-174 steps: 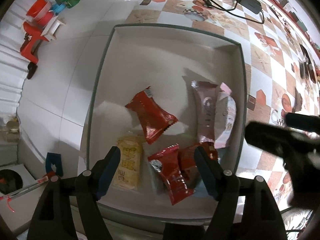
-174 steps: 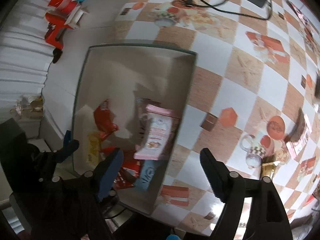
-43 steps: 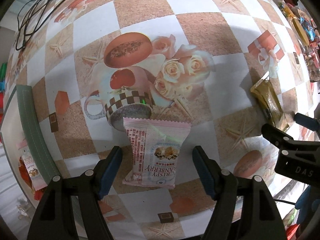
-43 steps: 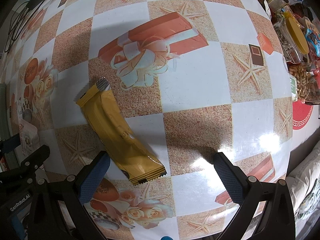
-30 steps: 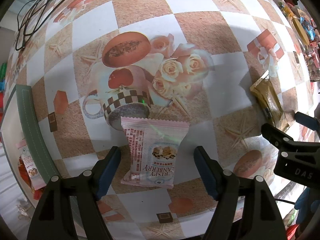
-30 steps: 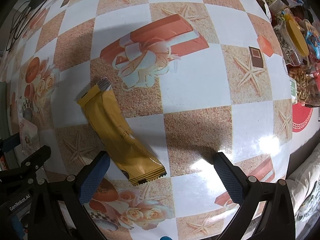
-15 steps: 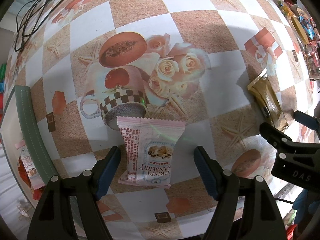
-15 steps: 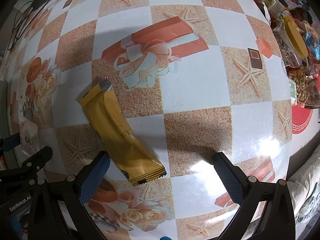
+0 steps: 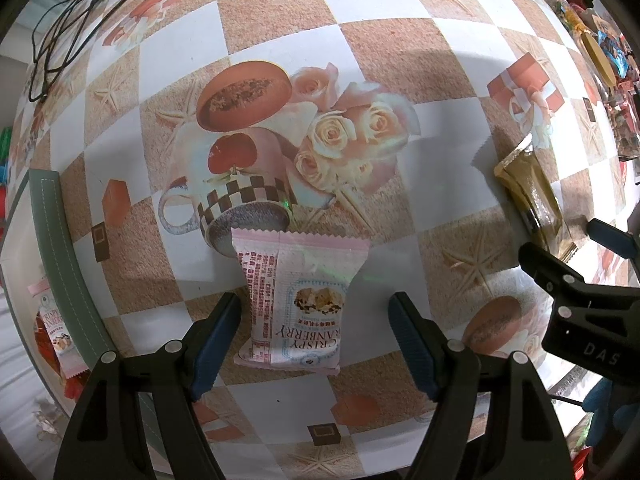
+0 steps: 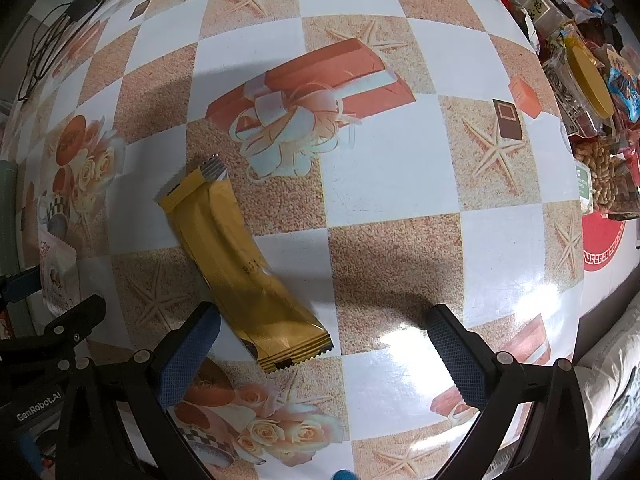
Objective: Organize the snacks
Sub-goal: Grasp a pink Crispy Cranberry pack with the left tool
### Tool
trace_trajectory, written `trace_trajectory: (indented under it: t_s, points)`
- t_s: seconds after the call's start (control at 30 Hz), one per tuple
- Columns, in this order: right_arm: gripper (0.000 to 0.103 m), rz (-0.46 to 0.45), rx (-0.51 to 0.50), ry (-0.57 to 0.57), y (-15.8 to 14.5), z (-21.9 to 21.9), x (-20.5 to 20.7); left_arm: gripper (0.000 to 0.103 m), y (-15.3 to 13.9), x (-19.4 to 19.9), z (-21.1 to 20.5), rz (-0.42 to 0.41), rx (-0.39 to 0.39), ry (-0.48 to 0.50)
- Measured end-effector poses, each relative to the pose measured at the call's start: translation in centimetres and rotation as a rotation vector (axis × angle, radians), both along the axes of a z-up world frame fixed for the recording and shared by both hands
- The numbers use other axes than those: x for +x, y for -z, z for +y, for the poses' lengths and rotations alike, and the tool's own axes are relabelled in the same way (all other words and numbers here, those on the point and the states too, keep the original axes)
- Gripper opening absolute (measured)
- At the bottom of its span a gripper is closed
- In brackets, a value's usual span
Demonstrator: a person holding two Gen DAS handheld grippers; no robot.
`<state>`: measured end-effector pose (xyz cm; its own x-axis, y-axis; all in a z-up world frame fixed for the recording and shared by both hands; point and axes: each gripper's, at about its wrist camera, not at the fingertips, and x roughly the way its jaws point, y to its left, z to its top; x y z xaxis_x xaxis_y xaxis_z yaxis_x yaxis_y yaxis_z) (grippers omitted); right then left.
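While the pink snack packet (image 9: 298,300) lies flat on the worktop (image 9: 384,80), we see our left claw (image 9: 314,340) open around it, pads not touching. Our right claw (image 10: 320,344) gapes over the yellow bar (image 10: 244,268), just beside its left finger (image 10: 188,356).

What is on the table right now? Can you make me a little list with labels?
table cover: checkered tablecloth printed with starfish, roses and gift boxes
left tool: open, around the pink cranberry snack packet, not touching it
right tool: open, above the yellow snack bar
tray: green rim, snacks inside
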<state>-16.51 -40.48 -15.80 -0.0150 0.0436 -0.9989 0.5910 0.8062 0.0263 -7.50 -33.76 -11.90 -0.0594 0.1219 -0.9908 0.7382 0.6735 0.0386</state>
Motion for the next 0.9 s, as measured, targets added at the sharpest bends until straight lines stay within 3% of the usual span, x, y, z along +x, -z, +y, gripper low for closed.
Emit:
trace_trajectory:
  t_s: [0.43, 0.9]
  points:
    - [0.103, 0.032, 0.023, -0.011, 0.2, -0.4, 0.5, 0.081, 0.3, 0.0, -0.1, 0.005, -0.005, -0.002]
    - [0.103, 0.084, 0.056, -0.109, 0.6, -1.6, 4.5, 0.088, 1.6, 0.9, 1.5, 0.013, -0.012, -0.027]
